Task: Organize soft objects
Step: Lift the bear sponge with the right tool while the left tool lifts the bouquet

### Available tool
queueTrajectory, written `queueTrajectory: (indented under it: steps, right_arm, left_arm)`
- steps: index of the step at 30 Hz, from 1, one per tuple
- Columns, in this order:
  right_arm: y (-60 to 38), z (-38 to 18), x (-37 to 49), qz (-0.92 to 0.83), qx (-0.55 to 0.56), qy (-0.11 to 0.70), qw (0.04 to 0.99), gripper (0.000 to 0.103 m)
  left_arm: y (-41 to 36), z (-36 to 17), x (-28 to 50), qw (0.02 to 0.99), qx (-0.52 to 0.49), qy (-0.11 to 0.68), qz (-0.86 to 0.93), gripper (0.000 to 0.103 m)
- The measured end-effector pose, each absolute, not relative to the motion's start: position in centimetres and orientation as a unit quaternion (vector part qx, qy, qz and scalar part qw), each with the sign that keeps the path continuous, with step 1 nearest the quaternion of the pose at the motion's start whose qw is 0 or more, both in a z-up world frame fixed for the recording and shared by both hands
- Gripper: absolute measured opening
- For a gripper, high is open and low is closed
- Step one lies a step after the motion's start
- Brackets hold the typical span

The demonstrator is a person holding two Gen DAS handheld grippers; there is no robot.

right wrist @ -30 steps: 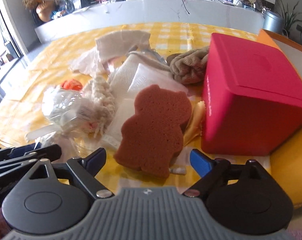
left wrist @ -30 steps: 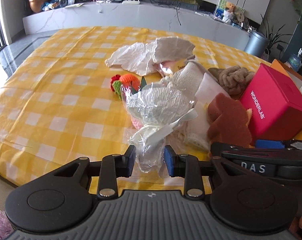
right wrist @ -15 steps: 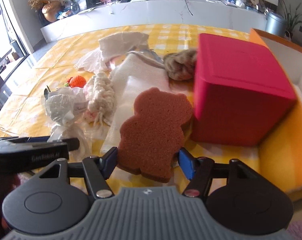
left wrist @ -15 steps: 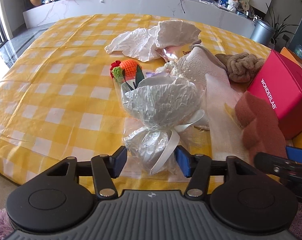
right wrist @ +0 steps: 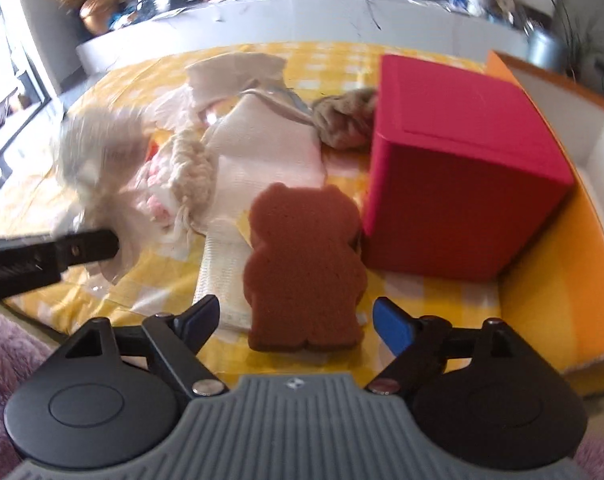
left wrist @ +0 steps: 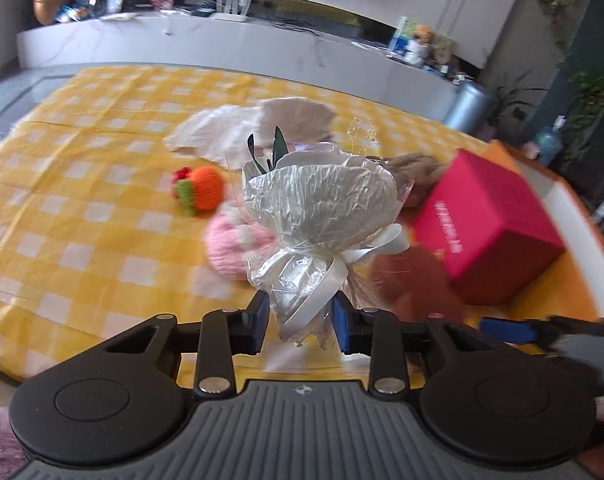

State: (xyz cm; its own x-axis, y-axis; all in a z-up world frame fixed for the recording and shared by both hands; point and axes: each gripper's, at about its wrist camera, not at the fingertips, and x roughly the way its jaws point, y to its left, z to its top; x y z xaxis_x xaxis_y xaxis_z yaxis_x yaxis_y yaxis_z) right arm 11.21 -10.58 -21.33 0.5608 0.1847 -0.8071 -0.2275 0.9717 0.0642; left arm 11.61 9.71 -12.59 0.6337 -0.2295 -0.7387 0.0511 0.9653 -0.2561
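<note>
A cellophane-wrapped bouquet with a white ribbon is raised off the yellow checked cloth. My left gripper is closing on its tied neck, and the wrap fills the gap between the pads. In the right wrist view the bouquet is a blur above the left gripper's finger. A brown bear-shaped sponge lies between the jaws of my right gripper. Those jaws are opening, and both pads stand clear of the sponge.
A red box stands right of the sponge, against an orange-rimmed white tray. A white folded cloth, a rope knot and a brown towel lie behind. A crocheted orange and a pink knit lie left.
The left jaws widened, then closed on the bouquet's neck and lifted it, uncovering the pink knit. The right jaws narrowed around the sponge, then spread apart again.
</note>
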Motion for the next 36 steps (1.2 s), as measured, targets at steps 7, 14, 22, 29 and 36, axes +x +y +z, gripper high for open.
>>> queueTrajectory:
  steps: [7,14,22,29,36]
  right_arm:
    - [-11.0,-22.4,12.0,0.117,-0.027,0.465,0.877,0.067]
    - [-11.7,-22.8,12.1,0.123,-0.014,0.467,0.876,0.058]
    - [-13.4,-19.8,10.4,0.141,0.021,0.457,0.878,0.056]
    - [-16.3,-16.7,8.8,0.157,0.093,0.444,0.877,0.056]
    - [-17.5,-14.1,7.1,0.168,0.121,0.416,0.886,0.056]
  left_arm:
    - [8.1,-15.0,15.5,0.865,-0.134,0.468,-0.125,0.037]
    - [7.3,-18.0,17.2,0.847,-0.119,0.506,-0.11,0.035]
    - [6.9,-18.0,17.1,0.85,-0.103,0.506,-0.103,0.035]
    - [6.7,-17.1,16.7,0.859,-0.096,0.494,-0.099,0.034]
    - [7.0,-14.8,15.8,0.872,-0.087,0.471,-0.1,0.034]
